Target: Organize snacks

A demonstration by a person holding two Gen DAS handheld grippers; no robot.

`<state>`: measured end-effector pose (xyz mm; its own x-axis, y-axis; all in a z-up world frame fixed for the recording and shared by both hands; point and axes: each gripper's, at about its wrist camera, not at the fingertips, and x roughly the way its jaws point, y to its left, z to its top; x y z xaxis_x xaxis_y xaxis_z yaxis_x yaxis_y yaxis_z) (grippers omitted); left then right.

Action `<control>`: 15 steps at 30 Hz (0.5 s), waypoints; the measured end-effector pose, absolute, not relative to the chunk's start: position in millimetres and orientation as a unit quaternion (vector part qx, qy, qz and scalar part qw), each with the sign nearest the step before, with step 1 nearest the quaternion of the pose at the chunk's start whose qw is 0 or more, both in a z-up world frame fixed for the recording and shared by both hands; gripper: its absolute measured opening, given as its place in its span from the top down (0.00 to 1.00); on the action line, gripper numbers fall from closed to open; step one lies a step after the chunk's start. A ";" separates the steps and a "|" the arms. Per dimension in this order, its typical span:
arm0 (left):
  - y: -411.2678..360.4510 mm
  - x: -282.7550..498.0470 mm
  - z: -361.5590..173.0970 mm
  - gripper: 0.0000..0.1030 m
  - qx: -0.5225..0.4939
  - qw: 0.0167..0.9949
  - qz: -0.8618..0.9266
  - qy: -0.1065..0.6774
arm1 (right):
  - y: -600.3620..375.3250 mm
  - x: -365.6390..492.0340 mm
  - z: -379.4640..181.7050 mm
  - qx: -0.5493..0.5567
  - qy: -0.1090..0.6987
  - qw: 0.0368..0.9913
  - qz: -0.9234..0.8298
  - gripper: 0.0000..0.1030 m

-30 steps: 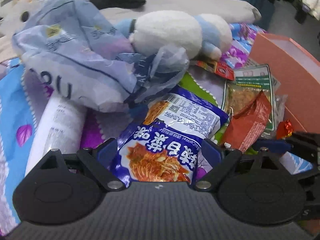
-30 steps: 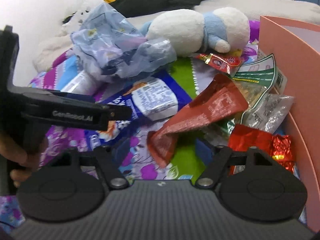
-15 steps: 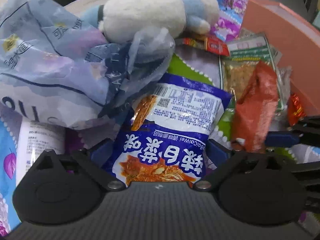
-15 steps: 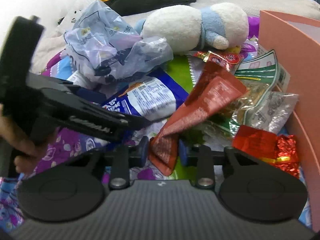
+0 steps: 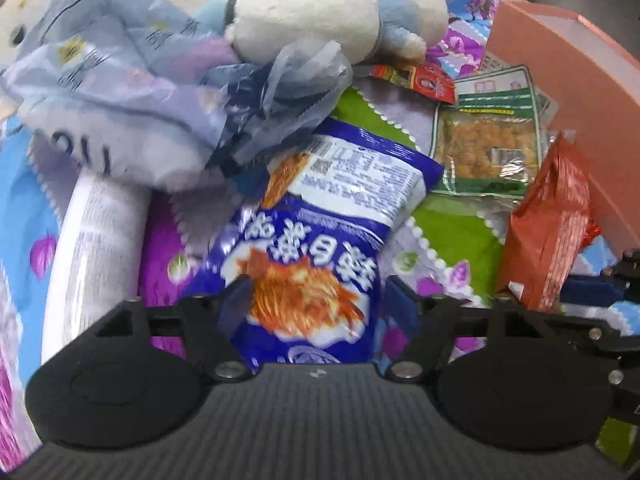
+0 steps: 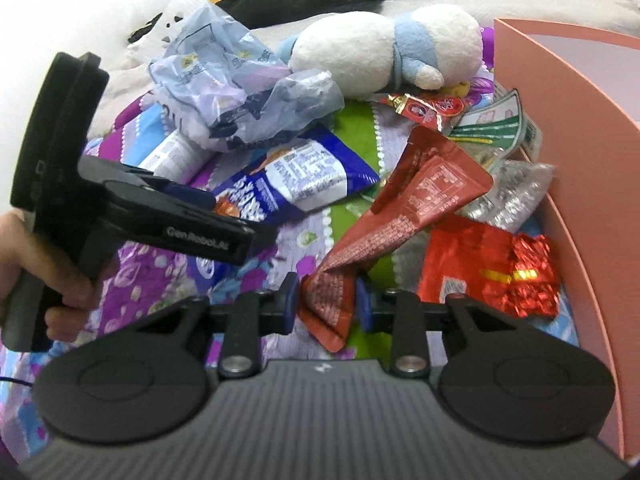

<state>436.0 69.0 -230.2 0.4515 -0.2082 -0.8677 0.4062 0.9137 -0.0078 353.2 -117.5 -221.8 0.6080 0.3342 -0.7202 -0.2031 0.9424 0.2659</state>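
A blue and white snack bag (image 5: 320, 236) lies on the patterned bedspread, its near end between the fingers of my left gripper (image 5: 320, 304). The jaws stand wide on either side of it and do not press it. The bag also shows in the right wrist view (image 6: 296, 184). My right gripper (image 6: 326, 304) is shut on the near corner of a dark red snack pouch (image 6: 404, 208), which rises toward the pink box (image 6: 568, 128). The pouch shows at the right of the left wrist view (image 5: 552, 224).
A shiny red foil packet (image 6: 492, 268), a clear green-labelled snack pack (image 5: 488, 140) and a small red sachet (image 6: 428, 108) lie by the box. A crumpled plastic bag (image 5: 140, 84) and a white and blue plush toy (image 5: 332, 20) sit behind. A white roll (image 5: 96, 248) lies left.
My right gripper has closed on the dark red pouch and lifted its near end. My left gripper has moved forward over the blue bag, jaws still apart.
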 end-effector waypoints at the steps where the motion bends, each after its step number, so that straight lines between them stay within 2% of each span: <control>1: 69.6 432.0 -228.6 0.39 0.099 0.847 -0.176 0.493 | -119.0 349.4 -221.1 0.079 0.418 0.892 0.152 0.68; 3: 70.3 425.0 -227.0 0.44 0.091 0.847 -0.165 0.497 | -122.8 341.6 -220.2 0.081 0.422 0.889 0.155 0.68; 8: 68.4 410.4 -218.3 0.44 0.092 0.858 -0.161 0.478 | -128.9 321.0 -218.7 0.072 0.426 0.887 0.163 0.68; 11: 59.6 408.1 -215.0 0.33 0.118 0.866 -0.157 0.460 | -130.4 312.6 -219.3 0.066 0.432 0.883 0.173 0.68; 13: 52.5 411.6 -215.2 0.18 0.137 0.868 -0.159 0.451 | -132.0 308.5 -219.2 0.063 0.435 0.881 0.177 0.68; 15: 44.1 418.5 -217.4 0.11 0.166 0.870 -0.150 0.439 | -134.1 304.9 -219.5 0.062 0.439 0.878 0.180 0.68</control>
<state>418.5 44.1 -217.4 0.5687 -0.1152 -0.8144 0.4077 0.8994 0.1574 304.9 -134.1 -219.5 0.5496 0.3712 -0.7484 -0.2617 0.9273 0.2677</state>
